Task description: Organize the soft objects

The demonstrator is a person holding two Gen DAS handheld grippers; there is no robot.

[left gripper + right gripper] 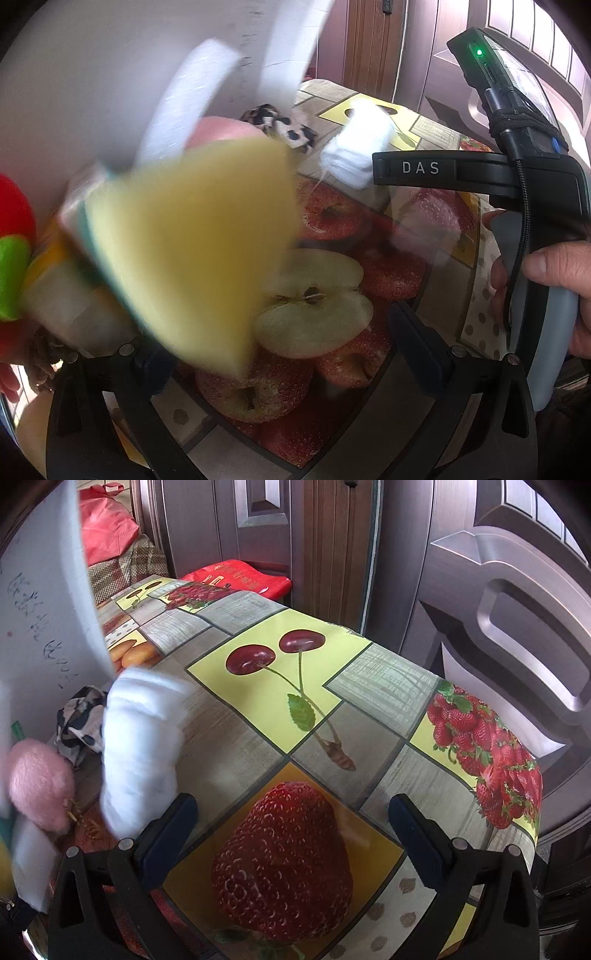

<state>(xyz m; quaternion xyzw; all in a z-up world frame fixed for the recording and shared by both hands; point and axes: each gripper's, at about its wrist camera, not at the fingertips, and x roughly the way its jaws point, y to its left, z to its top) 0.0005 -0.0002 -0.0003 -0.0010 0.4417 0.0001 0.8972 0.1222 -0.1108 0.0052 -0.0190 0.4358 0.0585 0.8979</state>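
Observation:
A yellow sponge with a teal scrub face fills the left wrist view, motion-blurred, over the left finger of my left gripper. The jaws stand wide open and do not clamp it. Beyond lie a white cotton wad, a black-and-white patterned cloth and a pink plush. My right gripper is open and empty over the printed strawberry, with the cotton wad just beside its left finger. The pink plush and the patterned cloth sit further left.
A fruit-print tablecloth covers the table, whose edge drops off toward a brown door. A white scribbled wall bounds the left side. A red-and-green soft thing shows at far left. A hand holds the right tool.

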